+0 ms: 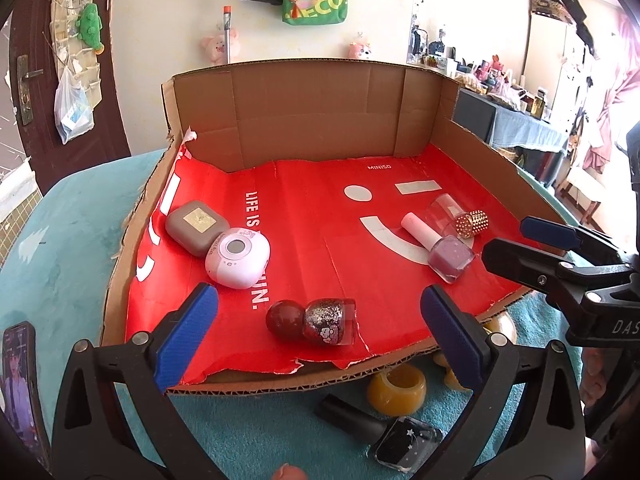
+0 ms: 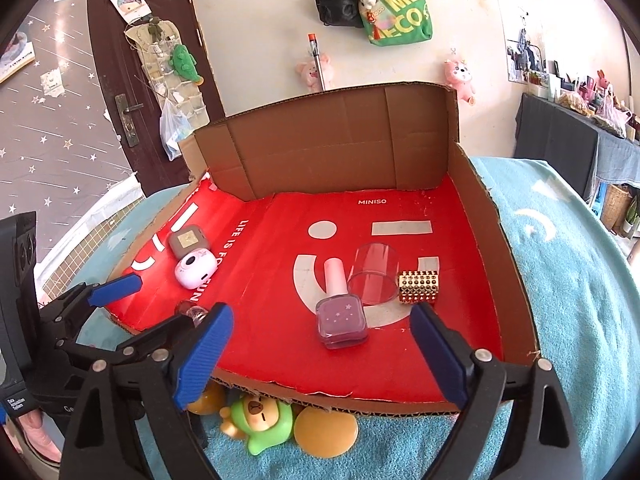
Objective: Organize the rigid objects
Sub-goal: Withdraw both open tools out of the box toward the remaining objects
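Both tongs stand with jaws wide apart and nothing between the pads; we log the left gripper (image 1: 318, 338) and the right gripper (image 2: 322, 356) side by side at the near edge of the cardboard tray (image 1: 304, 108), which sits on a teal towel (image 1: 72, 240). On the tray's red floor we note, at the left, a grey case (image 1: 197, 227) touching a white round case (image 1: 238, 258). Near the front edge lies a red glitter bottle (image 1: 314, 322) on its side, in line with the left gripper's gap but clear of both pads. Toward the right, a mauve polish bottle (image 2: 341, 322) lies flat with its pale cap pointing away from us, just beside a clear cup (image 2: 374, 274) tipped on its side and a gold studded cap (image 2: 419, 286). These three sit ahead of the right gripper, untouched. Outside the tray, under its near lip, we see a black polish bottle (image 1: 384, 436), a yellow ring (image 1: 397, 388), a green bear figure (image 2: 260, 420) and an orange disc (image 2: 326, 430) on the towel. A phone (image 1: 20, 392) lies at the far left. Only the tray's low, torn front edge lies between the grippers and the bottles.
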Demonstrator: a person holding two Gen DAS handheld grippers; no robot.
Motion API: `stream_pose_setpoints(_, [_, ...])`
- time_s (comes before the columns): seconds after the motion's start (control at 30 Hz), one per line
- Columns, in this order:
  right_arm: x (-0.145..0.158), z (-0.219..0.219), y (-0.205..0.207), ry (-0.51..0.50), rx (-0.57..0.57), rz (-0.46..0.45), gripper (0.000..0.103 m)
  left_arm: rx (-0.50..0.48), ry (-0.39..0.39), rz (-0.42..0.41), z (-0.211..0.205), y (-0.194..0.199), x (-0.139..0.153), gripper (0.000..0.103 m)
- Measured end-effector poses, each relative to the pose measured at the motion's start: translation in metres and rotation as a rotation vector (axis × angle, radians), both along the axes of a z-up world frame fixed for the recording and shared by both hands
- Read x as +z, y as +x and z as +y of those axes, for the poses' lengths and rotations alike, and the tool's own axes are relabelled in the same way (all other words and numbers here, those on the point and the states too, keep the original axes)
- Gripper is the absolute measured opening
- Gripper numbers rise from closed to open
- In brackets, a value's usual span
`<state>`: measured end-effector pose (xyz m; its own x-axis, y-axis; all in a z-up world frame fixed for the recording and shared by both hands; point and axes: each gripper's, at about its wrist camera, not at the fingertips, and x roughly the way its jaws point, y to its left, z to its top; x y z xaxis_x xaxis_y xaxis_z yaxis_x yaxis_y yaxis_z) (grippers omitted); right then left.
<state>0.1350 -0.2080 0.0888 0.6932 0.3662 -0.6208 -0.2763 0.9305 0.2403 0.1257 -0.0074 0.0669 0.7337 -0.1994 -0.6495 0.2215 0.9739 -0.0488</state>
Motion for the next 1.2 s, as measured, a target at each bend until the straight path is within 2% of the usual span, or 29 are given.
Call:
stream_pose_setpoints(0.13, [0.004, 0.002, -0.007, 0.001, 0.002, -0.023, 0.103, -0.004, -0.007, -0.006, 0.001, -0.005, 0.001, 0.103])
stream_pose_setpoints(0.5, [0.01, -0.003, -0.02, 0.035, -0.006, -0.06, 0.103, -0.008, -0.022, -0.022, 0.002, -0.019, 0.003, 0.103])
stream_pose_setpoints(0.77, [0.012, -0.003, -0.031, 0.047, -0.006, -0.092, 0.103, -0.004, -0.039, -0.004, 0.005, -0.025, 0.0, 0.103])
stream_pose_setpoints(1.2, [0.007, -0.011, -0.052, 0.074, -0.044, -0.107, 0.103, -0.018, -0.027, 0.0, 0.0, -0.039, -0.003, 0.103])
